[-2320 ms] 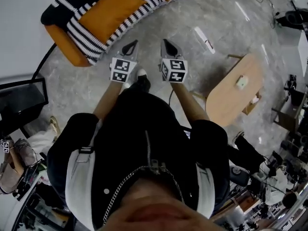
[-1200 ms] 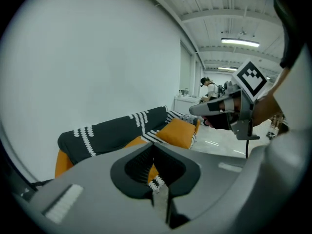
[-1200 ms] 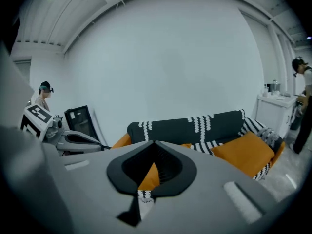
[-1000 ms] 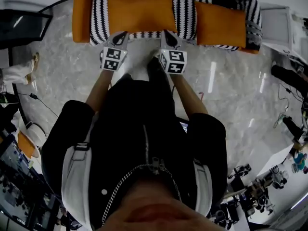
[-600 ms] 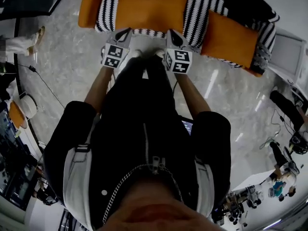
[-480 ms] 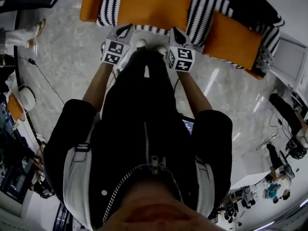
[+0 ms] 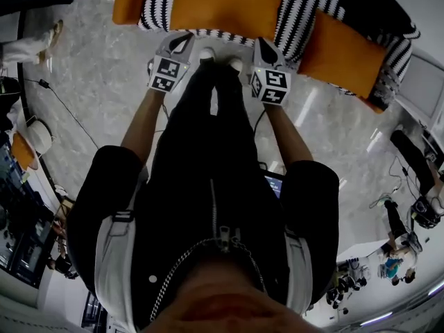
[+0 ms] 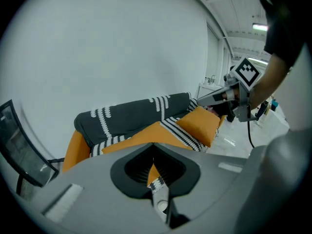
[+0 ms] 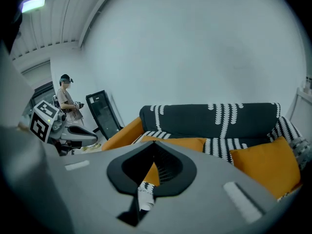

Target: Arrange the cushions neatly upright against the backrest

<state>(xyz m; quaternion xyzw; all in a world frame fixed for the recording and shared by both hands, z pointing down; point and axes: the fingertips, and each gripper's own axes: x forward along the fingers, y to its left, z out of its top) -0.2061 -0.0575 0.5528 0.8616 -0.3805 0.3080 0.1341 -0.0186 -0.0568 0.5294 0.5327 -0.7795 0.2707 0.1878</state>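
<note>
Grey marble floor (image 7: 90, 103) runs up to the striped sofa (image 7: 305, 5), where two plain orange cushions rest on the seat: the near cushion (image 7: 229, 5) lies flat before me, the far cushion (image 7: 343, 50) tilts at the right end. My left gripper (image 7: 184, 40) and right gripper (image 7: 262, 44) point at the seat's front edge, jaws pressed together, holding nothing.

A plain white wall (image 8: 107, 43) stands above pale marbled floor (image 7: 90, 89).
</note>
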